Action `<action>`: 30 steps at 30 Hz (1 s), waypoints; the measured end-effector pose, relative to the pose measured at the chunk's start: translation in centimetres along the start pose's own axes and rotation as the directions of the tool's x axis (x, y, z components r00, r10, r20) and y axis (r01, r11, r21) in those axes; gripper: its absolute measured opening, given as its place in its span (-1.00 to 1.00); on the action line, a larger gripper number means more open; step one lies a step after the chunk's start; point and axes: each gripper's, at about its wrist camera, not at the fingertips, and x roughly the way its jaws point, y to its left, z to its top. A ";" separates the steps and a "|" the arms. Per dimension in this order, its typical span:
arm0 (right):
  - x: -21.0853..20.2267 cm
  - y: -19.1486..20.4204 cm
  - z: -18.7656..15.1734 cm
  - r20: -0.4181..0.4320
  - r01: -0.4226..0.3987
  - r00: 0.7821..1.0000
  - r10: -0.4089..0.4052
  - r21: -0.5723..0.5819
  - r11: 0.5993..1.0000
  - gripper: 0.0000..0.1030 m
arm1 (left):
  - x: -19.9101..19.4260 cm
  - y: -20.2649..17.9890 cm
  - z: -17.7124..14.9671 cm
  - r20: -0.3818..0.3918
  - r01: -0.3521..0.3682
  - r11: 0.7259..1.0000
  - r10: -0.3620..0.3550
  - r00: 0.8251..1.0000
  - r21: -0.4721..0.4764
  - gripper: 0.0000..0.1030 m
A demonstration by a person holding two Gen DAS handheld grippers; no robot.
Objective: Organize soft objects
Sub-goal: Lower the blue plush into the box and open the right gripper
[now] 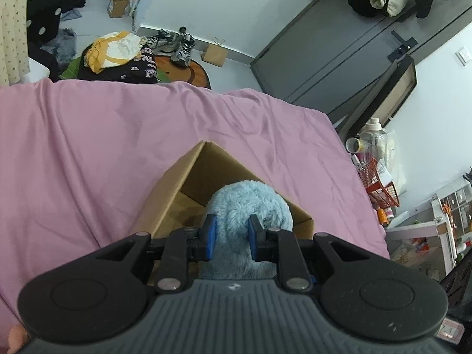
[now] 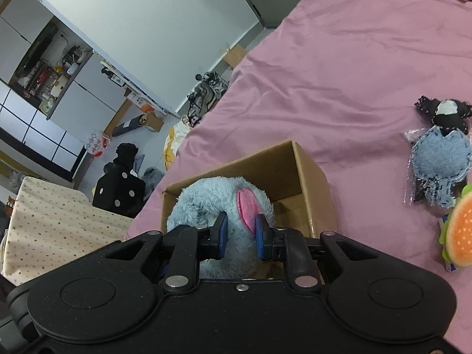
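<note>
Left gripper [image 1: 231, 237]: blue pads pressed into the fur of the blue plush toy [image 1: 250, 203], narrow gap, holding it.
Right gripper [image 2: 240, 236]: fingers closed on the same blue plush toy [image 2: 212, 197], just beside its pink ear [image 2: 246, 206].
Plush position: between both finger pairs, over the open cardboard box [image 1: 188, 177], partly inside it.
Hidden: lower part of the toy is behind the gripper bodies; box floor is mostly covered.
Box: stands on the pink bedsheet [image 1: 88, 147], near its close edge.
Other toys: denim doll [image 2: 439, 162] and burger plush [image 2: 460, 230] near the sheet's right edge, outside the box.
</note>
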 end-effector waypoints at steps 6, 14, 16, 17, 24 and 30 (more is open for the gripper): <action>-0.6 0.2 0.0 -0.020 -0.033 0.999 0.033 0.002 0.999 -0.37 | -0.9 -0.5 0.6 0.008 -0.014 1.000 0.014 1.000 -0.011 -0.32; -4.6 -0.3 -0.1 0.021 -0.030 0.999 0.030 0.000 1.000 -0.01 | -3.3 -1.7 0.3 0.052 -0.075 0.997 0.074 0.996 0.029 0.02; -5.6 -0.4 -0.1 0.028 -0.030 0.999 0.030 -0.003 1.000 0.06 | -3.9 -2.1 0.2 0.055 -0.083 0.996 0.081 0.995 0.041 0.13; -6.1 -0.4 -0.2 0.034 -0.028 0.999 0.028 -0.008 1.000 0.10 | -4.3 -2.4 0.1 0.058 -0.086 0.995 0.083 0.995 0.046 0.19; -9.6 -0.8 -0.9 0.061 -0.020 0.998 0.020 -0.008 1.000 0.28 | -7.4 -3.7 -1.1 0.088 -0.111 0.991 0.105 0.991 0.077 0.60; -13.3 -1.8 -1.5 0.107 -0.007 0.994 0.008 -0.016 1.000 0.57 | -9.4 -4.8 -2.5 0.059 -0.128 0.986 0.122 0.991 0.109 0.63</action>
